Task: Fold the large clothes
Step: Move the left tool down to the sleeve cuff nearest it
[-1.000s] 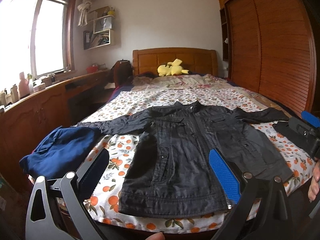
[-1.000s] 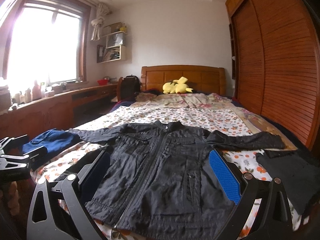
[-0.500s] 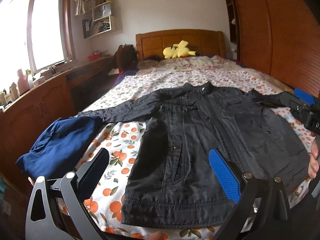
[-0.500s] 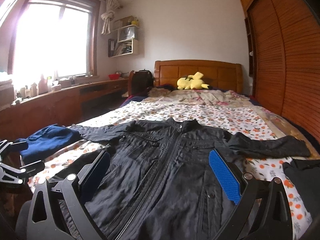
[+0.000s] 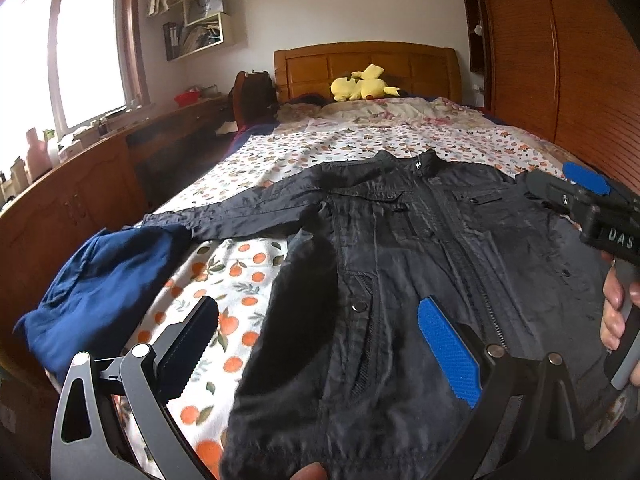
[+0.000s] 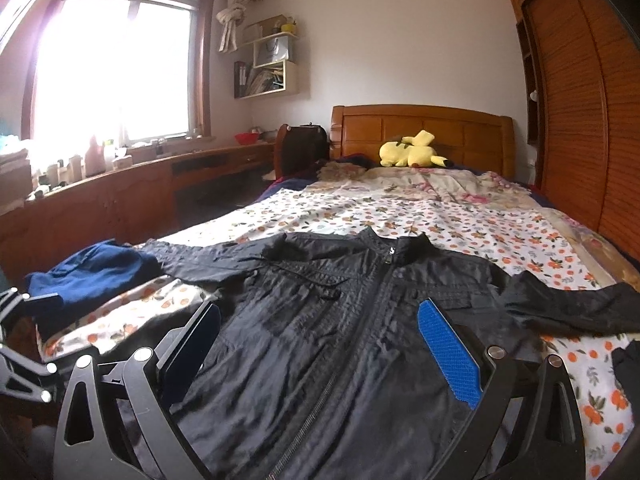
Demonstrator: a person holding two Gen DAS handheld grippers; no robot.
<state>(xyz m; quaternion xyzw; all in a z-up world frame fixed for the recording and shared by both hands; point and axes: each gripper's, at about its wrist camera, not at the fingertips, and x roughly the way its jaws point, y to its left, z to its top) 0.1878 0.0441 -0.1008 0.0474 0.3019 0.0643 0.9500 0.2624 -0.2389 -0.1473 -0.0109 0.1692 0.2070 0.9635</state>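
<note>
A black zip jacket (image 5: 420,248) (image 6: 340,328) lies flat and face up on the bed, collar toward the headboard, both sleeves spread sideways. My left gripper (image 5: 320,340) hovers open over its lower left front near the hem, nothing between the fingers. My right gripper (image 6: 320,340) hangs open above the jacket's middle and right front. In the left wrist view the right gripper's body (image 5: 592,212) shows at the right edge, with a person's hand (image 5: 616,308) on its handle. The left gripper's frame (image 6: 24,344) shows at the left edge of the right wrist view.
A bunched navy garment (image 5: 100,280) (image 6: 92,272) lies at the bed's left edge by the jacket's sleeve. Another dark garment (image 6: 628,364) sits at the right edge. A yellow plush toy (image 5: 362,84) rests by the headboard. Wooden cabinets run along the left, a wardrobe (image 5: 560,60) along the right.
Both grippers have moved forward and lower over the jacket, which now fills more of each view. Both stay open. The jacket itself has not moved.
</note>
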